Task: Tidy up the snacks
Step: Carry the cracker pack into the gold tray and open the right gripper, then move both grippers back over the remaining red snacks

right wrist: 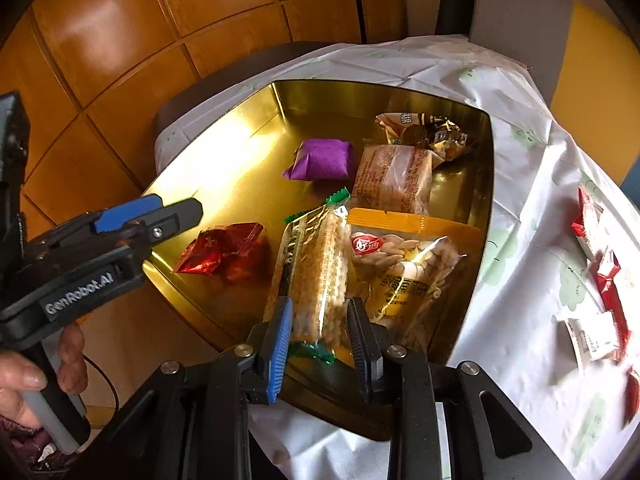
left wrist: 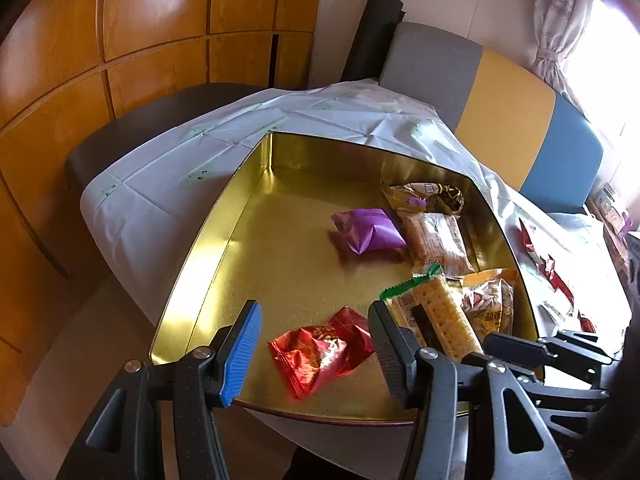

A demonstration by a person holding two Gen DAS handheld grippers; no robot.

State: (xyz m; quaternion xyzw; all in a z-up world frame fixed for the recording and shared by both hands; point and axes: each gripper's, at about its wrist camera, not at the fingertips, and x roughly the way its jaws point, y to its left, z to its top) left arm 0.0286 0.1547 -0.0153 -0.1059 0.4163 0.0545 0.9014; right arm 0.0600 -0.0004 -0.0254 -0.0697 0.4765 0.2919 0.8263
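A gold tin box (left wrist: pixel 224 240) (right wrist: pixel 224 168) sits on a white tablecloth. It holds a red snack packet (left wrist: pixel 320 348) (right wrist: pixel 224 252), a purple packet (left wrist: pixel 368 230) (right wrist: pixel 320 160), a brown bar packet (left wrist: pixel 438 240) (right wrist: pixel 394 178), a gold wrapped snack (left wrist: pixel 424 196) (right wrist: pixel 416 126) and a seed bag (left wrist: pixel 488 304) (right wrist: pixel 404 272). My left gripper (left wrist: pixel 316 332) is open above the red packet. My right gripper (right wrist: pixel 318 324) is shut on the green-edged cracker pack (right wrist: pixel 316 272) (left wrist: pixel 436 316) just above the box's near edge.
Several red and white packets (right wrist: pixel 600 280) (left wrist: pixel 552 268) lie on the tablecloth (right wrist: pixel 532 184) right of the box. A grey, yellow and blue headboard (left wrist: pixel 500 92) stands behind. Wooden cabinet doors (left wrist: pixel 120 40) are at the left.
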